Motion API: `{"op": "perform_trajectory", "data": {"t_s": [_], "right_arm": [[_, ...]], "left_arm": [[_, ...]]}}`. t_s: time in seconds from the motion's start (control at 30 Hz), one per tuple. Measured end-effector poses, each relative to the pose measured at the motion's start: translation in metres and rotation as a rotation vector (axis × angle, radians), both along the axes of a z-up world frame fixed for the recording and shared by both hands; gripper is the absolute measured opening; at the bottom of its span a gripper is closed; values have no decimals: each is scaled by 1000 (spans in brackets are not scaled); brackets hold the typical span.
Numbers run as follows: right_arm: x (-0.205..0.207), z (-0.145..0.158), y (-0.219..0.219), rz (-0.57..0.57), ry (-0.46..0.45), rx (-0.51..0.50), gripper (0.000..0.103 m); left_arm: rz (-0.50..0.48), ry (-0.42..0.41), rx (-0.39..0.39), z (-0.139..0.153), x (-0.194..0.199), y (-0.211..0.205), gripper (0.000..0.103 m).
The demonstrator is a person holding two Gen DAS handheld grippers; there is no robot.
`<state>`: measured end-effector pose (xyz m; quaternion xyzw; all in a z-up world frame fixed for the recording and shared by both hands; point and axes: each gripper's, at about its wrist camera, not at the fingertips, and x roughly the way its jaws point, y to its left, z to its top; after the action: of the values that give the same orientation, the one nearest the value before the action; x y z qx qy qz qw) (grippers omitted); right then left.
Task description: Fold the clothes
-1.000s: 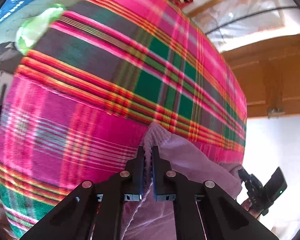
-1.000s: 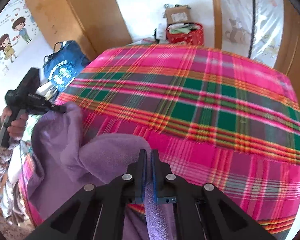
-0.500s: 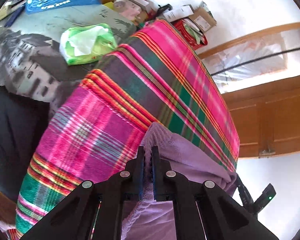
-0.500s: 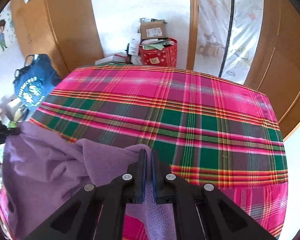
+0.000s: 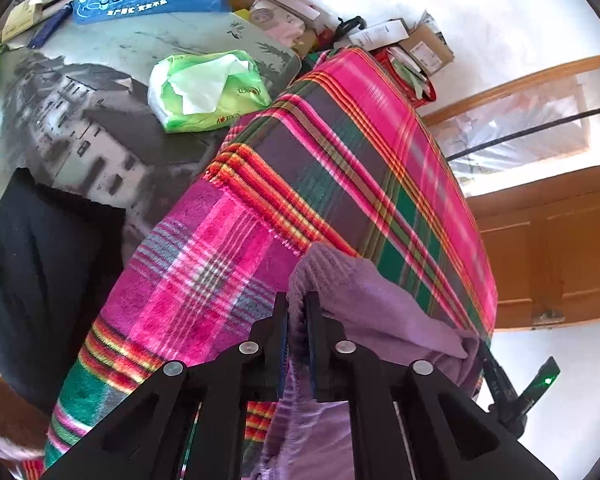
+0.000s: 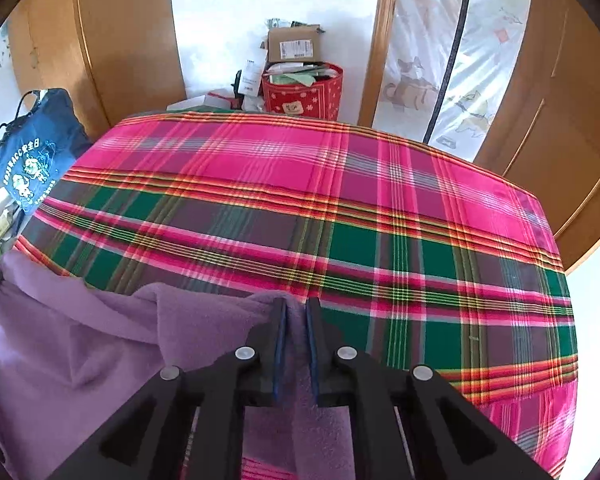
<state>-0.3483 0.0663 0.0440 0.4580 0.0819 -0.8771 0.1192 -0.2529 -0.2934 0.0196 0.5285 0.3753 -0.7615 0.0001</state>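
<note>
Both grippers, left (image 5: 296, 312) and right (image 6: 296, 316), clamped on purple garment (image 6: 80, 352) above plaid blanket (image 6: 300, 208).

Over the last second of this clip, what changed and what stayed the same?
Both tongs drew back and up from the plaid-covered table, so more of it shows, carrying the purple garment along. Left tongs and right tongs stay clamped on its edge; nothing was released.

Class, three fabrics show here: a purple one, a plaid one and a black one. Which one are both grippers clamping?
The purple cloth. The left gripper and right gripper each pinch its edge; the plaid blanket lies spread beneath, and the black fabric lies untouched aside.
</note>
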Motion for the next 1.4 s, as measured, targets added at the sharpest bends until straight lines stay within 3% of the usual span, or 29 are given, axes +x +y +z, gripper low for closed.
{"op": "perform_trajectory", "data": {"t_s": [0.1, 0.17, 0.3, 0.4, 0.47, 0.8, 0.87, 1.0, 1.17, 1.27, 1.3, 1.33, 1.4], "right_arm": [[16, 13, 1, -1, 58, 15, 14], [31, 26, 1, 5, 95, 11, 24], [63, 50, -2, 33, 134, -16, 27], [98, 55, -17, 172, 63, -121, 27], [125, 51, -30, 253, 32, -132, 27], [204, 10, -90, 465, -188, -284, 28], [212, 6, -104, 505, -234, -368, 33], [216, -1, -124, 533, -306, -513, 40], [224, -11, -139, 527, -360, -561, 41], [228, -17, -148, 526, -354, -514, 38], [228, -18, -150, 521, -354, -512, 32], [229, -17, -149, 514, -353, -525, 14], [233, -8, -146, 514, -314, -537, 13]], "left_arm": [[19, -4, -20, 1, 7, -7, 16], [45, -5, -20, 1, 13, -14, 16], [56, -30, 3, -4, 33, -22, 17], [19, -50, 13, -9, 53, -18, 19], [3, -60, 17, -13, 67, -15, 19], [-41, -60, 59, -26, 108, 6, 20], [-45, -56, 74, -28, 111, 10, 20], [-51, -49, 112, -31, 116, 16, 20], [-39, -46, 158, -33, 117, 15, 20], [-36, -44, 179, -34, 116, 17, 22], [-38, -44, 191, -34, 116, 18, 22], [-41, -44, 204, -34, 117, 18, 22], [-38, -30, 216, -32, 118, 18, 23]]}}
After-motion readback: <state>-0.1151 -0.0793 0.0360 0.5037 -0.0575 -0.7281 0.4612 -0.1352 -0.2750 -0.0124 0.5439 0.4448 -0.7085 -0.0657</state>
